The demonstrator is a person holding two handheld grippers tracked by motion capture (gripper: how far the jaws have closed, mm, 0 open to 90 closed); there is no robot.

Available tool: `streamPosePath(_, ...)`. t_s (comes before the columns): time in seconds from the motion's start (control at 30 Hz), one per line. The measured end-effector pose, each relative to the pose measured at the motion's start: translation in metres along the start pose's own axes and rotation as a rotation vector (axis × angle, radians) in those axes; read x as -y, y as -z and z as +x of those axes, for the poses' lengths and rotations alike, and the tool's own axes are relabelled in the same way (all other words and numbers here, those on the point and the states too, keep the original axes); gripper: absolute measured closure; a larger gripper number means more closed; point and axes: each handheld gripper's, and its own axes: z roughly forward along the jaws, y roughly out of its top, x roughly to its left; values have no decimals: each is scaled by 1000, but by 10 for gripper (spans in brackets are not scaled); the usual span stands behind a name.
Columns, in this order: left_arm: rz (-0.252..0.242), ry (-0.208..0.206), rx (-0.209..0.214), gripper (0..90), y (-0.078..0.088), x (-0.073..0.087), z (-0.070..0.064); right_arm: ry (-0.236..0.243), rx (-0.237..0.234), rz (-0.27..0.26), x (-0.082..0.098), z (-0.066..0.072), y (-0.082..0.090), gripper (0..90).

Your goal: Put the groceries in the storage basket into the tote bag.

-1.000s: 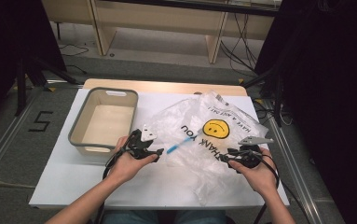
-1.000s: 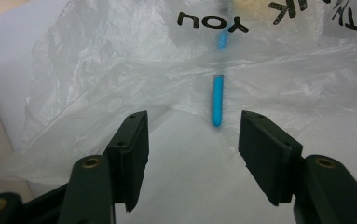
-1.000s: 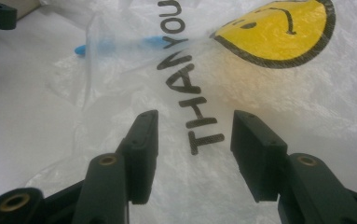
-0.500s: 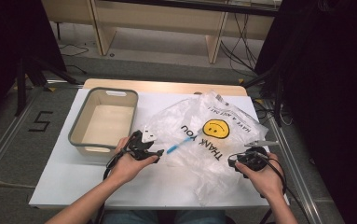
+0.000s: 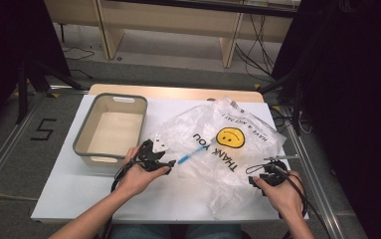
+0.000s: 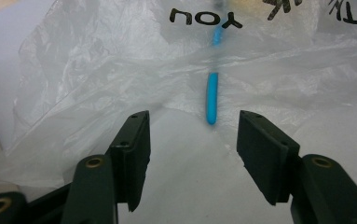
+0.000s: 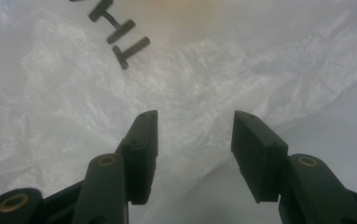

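Observation:
A clear plastic bag (image 5: pixel 228 149) printed with a yellow smiley and "THANK YOU" lies crumpled on the white table (image 5: pixel 78 199). A blue stick-like handle (image 5: pixel 190 153) pokes out of its left opening. My left gripper (image 5: pixel 168 162) stands open right at that opening. In the left gripper view the blue handle (image 6: pixel 211 98) ends just ahead of the gripper (image 6: pixel 192 121), with the pads apart from it and the bag (image 6: pixel 120 70) beyond. My right gripper (image 5: pixel 257 175) is open at the bag's near right edge. In the right gripper view it (image 7: pixel 195 116) hovers over the bag film (image 7: pixel 190 79), gripping nothing.
A grey-rimmed beige basket (image 5: pixel 83 149) sits empty at the left of the table, just beyond my left hand. A wooden strip (image 5: pixel 178 92) runs along the table's far edge. Cables trail from both grippers toward the near edge.
My right gripper has drawn back slightly toward the near edge of the table. The left gripper, the bag and the blue handle have stayed put.

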Motion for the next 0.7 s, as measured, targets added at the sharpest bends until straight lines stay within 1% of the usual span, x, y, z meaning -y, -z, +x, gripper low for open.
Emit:
streamPosePath(0.13, 1, -6, 3, 443, 0, -1, -3, -24, 17, 44, 5, -4, -4, 517)
streamPosePath(0.2, 2, -11, 3, 442, -1, -1, -4, -45, 4, 56, 7, -5, -5, 516)
streamPosePath(0.3, 6, -12, 4, 442, -1, 0, -3, -65, 4, 74, 7, -5, -4, 513)
streamPosePath(0.4, 5, -9, 3, 442, 0, 0, -2, -77, -15, 99, 9, -3, -9, 518)
streamPosePath(0.43, 2, -4, 3, 442, 0, 0, -2, -72, -15, 107, 10, -2, -11, 528)
streamPosePath(0.47, -1, 0, 3, 442, 0, 0, -2, -81, -15, 122, 9, -1, -12, 559)
streamPosePath(0.5, -1, 1, 3, 442, 0, 0, -2, -65, -10, 130, 10, 0, -13, 581)
streamPosePath(0.57, -1, -1, 2, 442, 0, 0, -2, -44, 14, 141, 9, 1, -13, 663)
streamPosePath(0.6, 0, -1, 2, 442, 0, 0, -2, -39, 14, 147, 8, 1, -13, 713)
streamPosePath(0.63, 0, 1, 4, 442, 0, 0, -2, -17, 22, 151, 8, 0, -14, 769)
streamPosePath(0.67, -1, 1, 4, 442, 0, 0, -2, -8, 28, 159, 7, 0, -14, 833)
streamPosePath(0.7, -2, -3, 2, 442, 1, 0, -2, 7, 14, 161, 6, -2, -14, 899)
